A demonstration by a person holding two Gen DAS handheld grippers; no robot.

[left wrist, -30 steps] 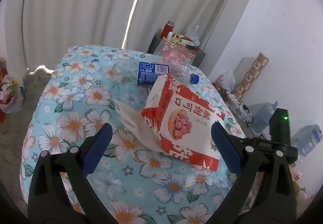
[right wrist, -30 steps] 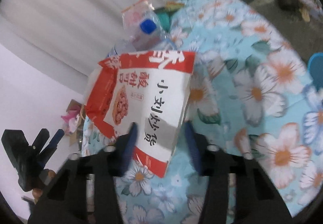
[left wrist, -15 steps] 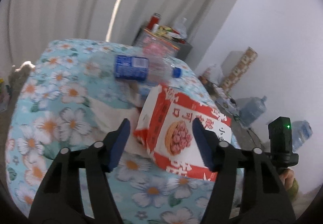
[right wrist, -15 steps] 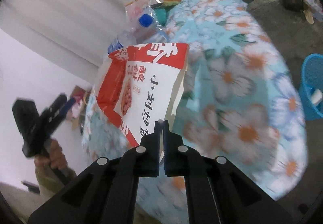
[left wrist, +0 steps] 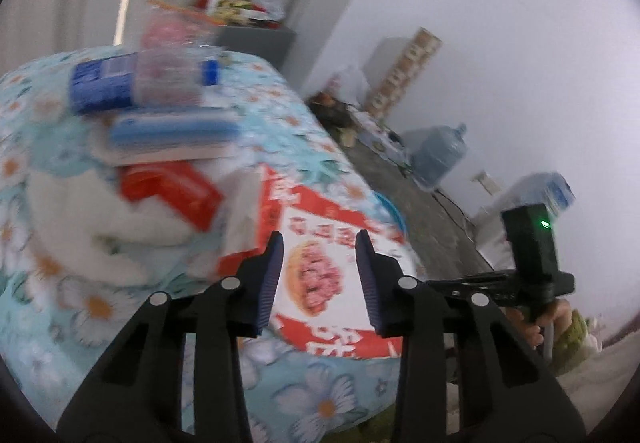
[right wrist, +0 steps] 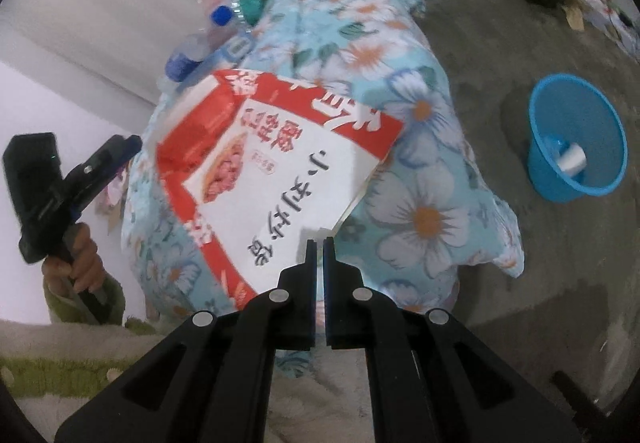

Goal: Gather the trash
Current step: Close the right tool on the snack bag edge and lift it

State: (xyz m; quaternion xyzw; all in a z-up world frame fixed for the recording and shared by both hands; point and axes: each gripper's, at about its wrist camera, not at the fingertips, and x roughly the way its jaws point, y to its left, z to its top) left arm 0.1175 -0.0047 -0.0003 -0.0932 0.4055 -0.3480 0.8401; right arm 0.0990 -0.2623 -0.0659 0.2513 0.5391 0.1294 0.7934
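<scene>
Beside the floral table, right gripper pinches snack bag; blue basket nearby.

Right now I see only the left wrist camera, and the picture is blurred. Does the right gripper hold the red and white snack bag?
Observer: Yes. In the right wrist view the right gripper is shut on the lower edge of the snack bag.
Operator: Where is the bin? I see only a bit of blue behind the bag.
Observer: The blue basket stands upright on the floor, to the right of the cloth-covered table in that view.
Operator: Is the basket empty?
Observer: No. A small white thing lies inside; I cannot tell what it is.
</scene>
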